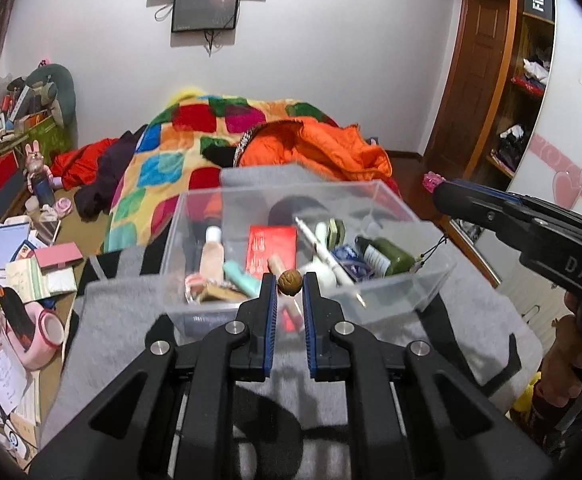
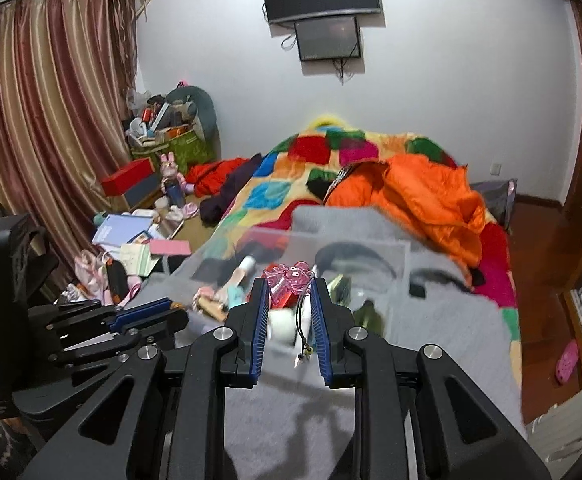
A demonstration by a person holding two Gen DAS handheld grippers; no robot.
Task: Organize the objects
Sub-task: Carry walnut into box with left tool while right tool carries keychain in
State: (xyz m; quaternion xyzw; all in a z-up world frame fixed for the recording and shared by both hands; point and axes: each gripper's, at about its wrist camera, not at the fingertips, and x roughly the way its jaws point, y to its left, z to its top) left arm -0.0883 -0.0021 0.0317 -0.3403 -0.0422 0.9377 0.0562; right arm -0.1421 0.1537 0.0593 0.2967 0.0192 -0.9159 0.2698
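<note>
A clear plastic box [image 1: 407, 296] sits on a grey blanket [image 1: 131, 312] on the bed and holds several small items: bottles, a red card [image 1: 271, 249], a white pen [image 1: 323, 252]. My left gripper [image 1: 289, 282] is shut on a brown walnut [image 1: 289, 282], held above the box's near edge. My right gripper [image 2: 289, 285] is shut on a pink transparent charm [image 2: 291, 282] with a dangling cord, above the box [image 2: 371, 252]. The right gripper also shows in the left wrist view [image 1: 435, 186], to the right of the box. The left gripper shows at the left of the right wrist view [image 2: 179, 314].
A colourful patchwork blanket [image 1: 171, 164] and an orange jacket [image 1: 331, 148] lie on the bed beyond the box. Books, papers and pink tape [image 1: 43, 332] clutter the floor at left. A wardrobe [image 1: 531, 80] and wooden door stand at right.
</note>
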